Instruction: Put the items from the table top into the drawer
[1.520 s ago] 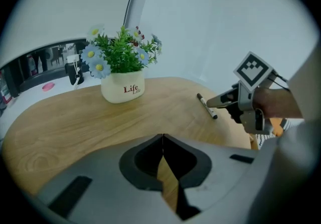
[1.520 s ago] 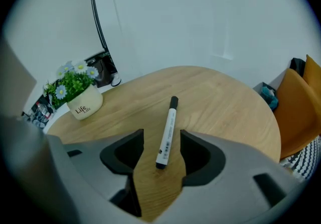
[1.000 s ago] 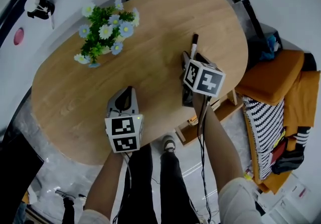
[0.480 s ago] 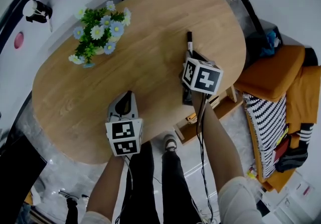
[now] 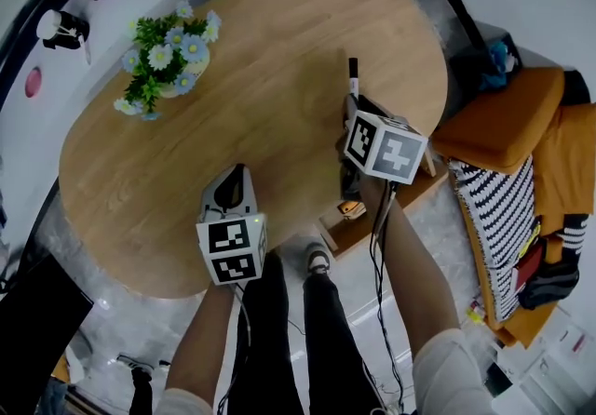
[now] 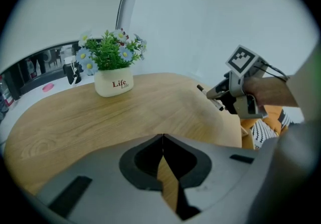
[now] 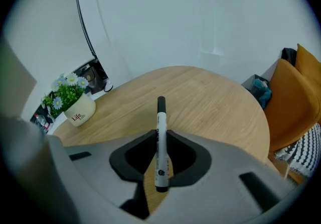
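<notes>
A black-and-white marker (image 5: pixel 353 79) sticks out past the fingertips of my right gripper (image 5: pixel 352 112), which is shut on its barrel (image 7: pixel 160 142) and holds it just above the oval wooden table (image 5: pixel 261 50), near the right edge. My left gripper (image 5: pixel 239 171) hovers over the near edge of the table with its jaws shut (image 6: pixel 162 140) and nothing between them. In the left gripper view the right gripper (image 6: pixel 235 93) shows at the right with the marker tip pointing left. A wooden drawer (image 5: pixel 377 218) stands out from under the table below the right gripper.
A white pot of blue and white flowers (image 5: pixel 166 60) stands at the far left of the table and shows in both gripper views (image 6: pixel 114 83) (image 7: pixel 79 110). An orange seat (image 5: pixel 503 134) with striped cloth lies to the right. The person's legs and shoe (image 5: pixel 317 262) are at the near edge.
The right gripper has risen a little and drifted toward the table's right edge with the marker in its jaws. The left gripper has shifted slightly along the near edge.
</notes>
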Demonstrator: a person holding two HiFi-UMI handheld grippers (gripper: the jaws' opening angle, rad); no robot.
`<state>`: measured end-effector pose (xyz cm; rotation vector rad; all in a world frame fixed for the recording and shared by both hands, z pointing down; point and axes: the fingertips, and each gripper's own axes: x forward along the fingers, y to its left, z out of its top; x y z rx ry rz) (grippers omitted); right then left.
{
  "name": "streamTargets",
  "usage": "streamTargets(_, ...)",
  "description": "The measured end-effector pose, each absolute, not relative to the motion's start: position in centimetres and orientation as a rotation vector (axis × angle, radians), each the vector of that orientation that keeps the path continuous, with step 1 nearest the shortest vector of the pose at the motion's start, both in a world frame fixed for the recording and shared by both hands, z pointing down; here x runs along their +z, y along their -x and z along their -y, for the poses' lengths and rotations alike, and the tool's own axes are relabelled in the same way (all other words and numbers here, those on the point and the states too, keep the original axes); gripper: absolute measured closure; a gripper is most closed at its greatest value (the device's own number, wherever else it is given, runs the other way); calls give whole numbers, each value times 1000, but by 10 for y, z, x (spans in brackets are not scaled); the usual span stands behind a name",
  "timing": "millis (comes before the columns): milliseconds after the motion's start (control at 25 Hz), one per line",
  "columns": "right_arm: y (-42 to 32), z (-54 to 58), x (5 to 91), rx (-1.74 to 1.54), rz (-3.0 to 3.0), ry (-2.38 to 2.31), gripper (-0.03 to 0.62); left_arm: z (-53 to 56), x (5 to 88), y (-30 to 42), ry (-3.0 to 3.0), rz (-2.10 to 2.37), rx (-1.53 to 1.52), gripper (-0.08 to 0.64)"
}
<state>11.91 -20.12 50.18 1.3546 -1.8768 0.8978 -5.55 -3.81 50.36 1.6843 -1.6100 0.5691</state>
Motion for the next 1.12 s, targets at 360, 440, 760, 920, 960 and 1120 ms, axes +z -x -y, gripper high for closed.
streamTargets(360,-187,165,485,977,1853,-1432,532,21,499,-2,-1734,1550,597,551)
streamTargets(440,-208,155,482,1001,1849,-1461,532,18,498,-19,-1758,1530,608,551)
streamTargets(760,-297,84,477,1143,1754,-1592,532,3,488,-81,-1835,1489,626,551)
streamTargets(920,-322,49,480,1280,1714,-1673,532,-10,483,-108,-1858,1458,630,551)
streamTargets(960,-325,42,481,1299,1707,-1680,532,-14,482,-113,-1862,1452,637,551)
streamTargets(1120,-330,27,482,1336,1705,-1690,532,-32,480,-129,-1868,1422,679,551)
